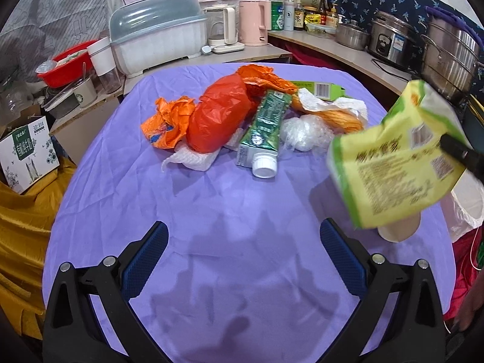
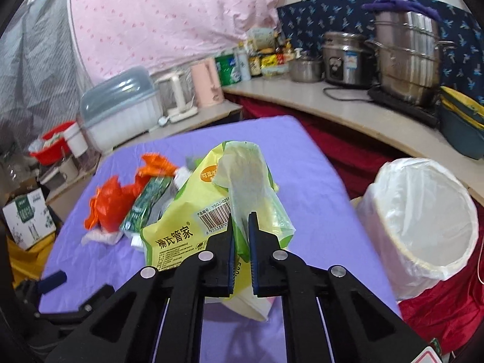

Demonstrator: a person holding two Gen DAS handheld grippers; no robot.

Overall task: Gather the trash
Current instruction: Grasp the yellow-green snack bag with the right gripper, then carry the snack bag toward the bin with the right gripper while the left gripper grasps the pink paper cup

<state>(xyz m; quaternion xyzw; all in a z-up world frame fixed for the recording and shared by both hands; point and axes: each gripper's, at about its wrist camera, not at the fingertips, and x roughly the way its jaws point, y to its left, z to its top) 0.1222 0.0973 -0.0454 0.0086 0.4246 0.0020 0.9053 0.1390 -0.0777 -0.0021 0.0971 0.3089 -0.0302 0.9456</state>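
My right gripper [image 2: 241, 220] is shut on a yellow-green plastic package [image 2: 193, 211] and holds it above the purple table [image 2: 302, 175]; the package also shows in the left wrist view [image 1: 393, 163]. A white-lined trash bin [image 2: 423, 211] stands right of the table. My left gripper [image 1: 243, 236] is open and empty, low over the near part of the purple table [image 1: 211, 199]. Beyond it lies a pile: orange bags [image 1: 217, 115], a green carton with a white cap [image 1: 263, 133], crumpled clear plastic [image 1: 302, 131], tissue [image 1: 196, 158] and a green box [image 1: 320, 88].
A paper cup [image 1: 399, 230] lies on the table under the held package. Behind the table a counter holds a dish box [image 1: 157, 42], kettles [image 1: 254, 21], bottles and steel pots [image 1: 447, 51]. A cardboard box [image 1: 27, 154] and yellow cloth are at the left.
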